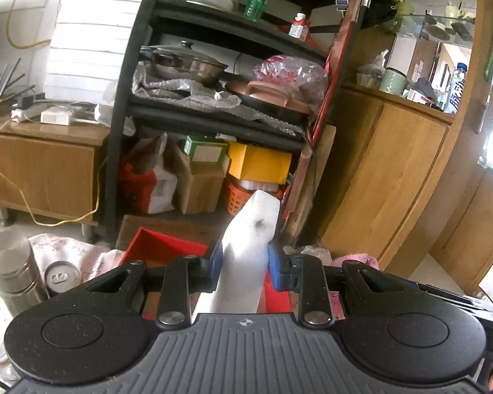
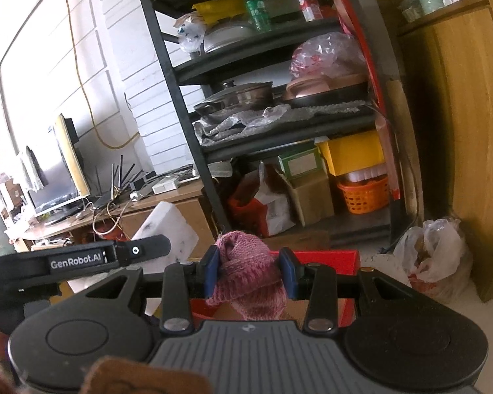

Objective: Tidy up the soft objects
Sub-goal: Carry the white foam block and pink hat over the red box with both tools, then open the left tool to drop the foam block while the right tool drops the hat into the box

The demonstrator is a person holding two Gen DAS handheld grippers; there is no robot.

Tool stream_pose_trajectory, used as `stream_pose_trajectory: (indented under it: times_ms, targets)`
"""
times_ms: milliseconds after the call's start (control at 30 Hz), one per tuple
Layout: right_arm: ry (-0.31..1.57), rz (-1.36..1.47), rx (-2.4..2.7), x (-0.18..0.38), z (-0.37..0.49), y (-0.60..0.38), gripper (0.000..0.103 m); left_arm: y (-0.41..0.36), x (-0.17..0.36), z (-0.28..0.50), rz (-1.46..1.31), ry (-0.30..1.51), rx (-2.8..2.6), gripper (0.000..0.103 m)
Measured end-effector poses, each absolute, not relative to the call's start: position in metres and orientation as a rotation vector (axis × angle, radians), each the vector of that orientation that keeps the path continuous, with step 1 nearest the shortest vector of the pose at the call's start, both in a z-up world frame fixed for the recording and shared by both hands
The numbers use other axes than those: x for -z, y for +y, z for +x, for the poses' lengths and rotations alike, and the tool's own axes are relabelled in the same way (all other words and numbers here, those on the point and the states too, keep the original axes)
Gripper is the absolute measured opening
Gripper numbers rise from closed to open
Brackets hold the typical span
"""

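My left gripper [image 1: 245, 259] is shut on a white foam block [image 1: 246, 256] with dark smudges, held upright above a red box [image 1: 161, 246]. The same block [image 2: 166, 226] and the left gripper's black arm [image 2: 82, 259] show at the left of the right wrist view. My right gripper [image 2: 249, 271] is shut on a pink knitted cloth [image 2: 249, 275], held above the red box [image 2: 318, 257]. The pink cloth also shows at the right of the left wrist view [image 1: 355, 259].
A black shelf rack [image 1: 213, 115] full of pots, boxes and bags stands ahead. A wooden cabinet [image 1: 394, 170] is to the right. A steel flask [image 1: 11, 269] and a can [image 1: 62, 277] stand at the left on a floral cloth. A plastic bag [image 2: 434, 252] lies on the floor.
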State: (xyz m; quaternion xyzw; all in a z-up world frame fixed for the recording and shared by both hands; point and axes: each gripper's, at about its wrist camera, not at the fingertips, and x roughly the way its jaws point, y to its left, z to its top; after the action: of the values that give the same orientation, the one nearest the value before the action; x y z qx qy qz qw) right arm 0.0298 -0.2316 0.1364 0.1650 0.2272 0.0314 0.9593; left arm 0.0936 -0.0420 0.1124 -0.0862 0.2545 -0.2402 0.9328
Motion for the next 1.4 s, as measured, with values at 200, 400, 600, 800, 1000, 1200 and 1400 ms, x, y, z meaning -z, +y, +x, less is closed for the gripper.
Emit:
stream_pose_trajectory:
  times_ms: [200, 400, 600, 800, 1000, 1200, 1400]
  targets:
    - [0.466, 0.305, -0.049, -0.130, 0.053, -0.232, 0.011, -0.049, -0.107, 0.115, -0.159, 0.533, 0.465, 0.029]
    - [0.481, 0.296, -0.024, -0.118, 0.082, -0.237, 0.011, -0.058, -0.101, 0.138, -0.141, 0.542, 0.445, 0.029]
    - [0.505, 0.293, 0.003, -0.104, 0.110, -0.246, 0.011, -0.068, -0.088, 0.159, -0.115, 0.563, 0.421, 0.029]
    - [0.547, 0.265, 0.014, -0.085, 0.128, -0.248, 0.011, -0.072, -0.072, 0.181, -0.101, 0.598, 0.390, 0.029]
    - [0.597, 0.259, 0.042, -0.066, 0.145, -0.255, 0.011, -0.076, -0.059, 0.196, -0.076, 0.626, 0.368, 0.030]
    - [0.636, 0.261, 0.051, -0.050, 0.161, -0.257, 0.011, -0.077, -0.046, 0.207, -0.065, 0.656, 0.349, 0.033]
    - [0.682, 0.265, 0.057, -0.038, 0.172, -0.256, 0.016, -0.081, -0.036, 0.211, -0.026, 0.682, 0.330, 0.056]
